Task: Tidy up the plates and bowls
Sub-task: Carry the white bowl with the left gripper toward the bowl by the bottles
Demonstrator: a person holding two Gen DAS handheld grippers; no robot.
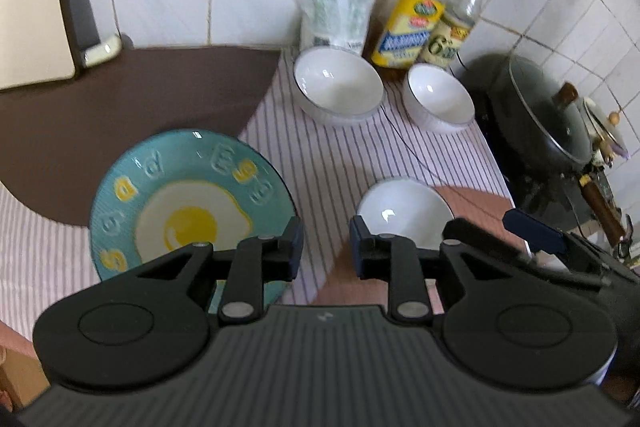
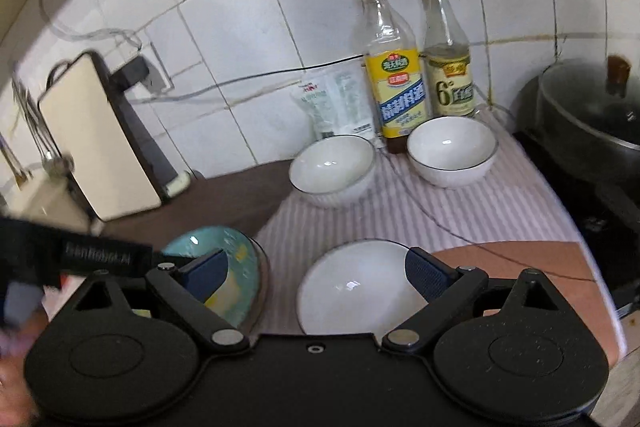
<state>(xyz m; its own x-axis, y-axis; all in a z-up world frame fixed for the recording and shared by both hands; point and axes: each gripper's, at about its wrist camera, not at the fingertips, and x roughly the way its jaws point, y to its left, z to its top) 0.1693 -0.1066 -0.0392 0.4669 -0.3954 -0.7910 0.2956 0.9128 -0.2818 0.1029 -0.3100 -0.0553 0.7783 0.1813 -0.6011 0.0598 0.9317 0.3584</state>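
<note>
A white-tiled wall (image 2: 248,39) backs a counter (image 1: 100,115) laid with a striped cloth (image 1: 332,163). Two white bowls (image 2: 334,169) (image 2: 452,151) sit by two bottles (image 2: 394,75) (image 2: 446,59) at the wall. A teal egg plate (image 1: 188,195) lies left of a nearer white bowl (image 2: 356,287). The left gripper (image 1: 325,247) hovers between them, fingers apart, holding nothing. The right gripper (image 2: 316,279) is spread wide over the near bowl.
</note>
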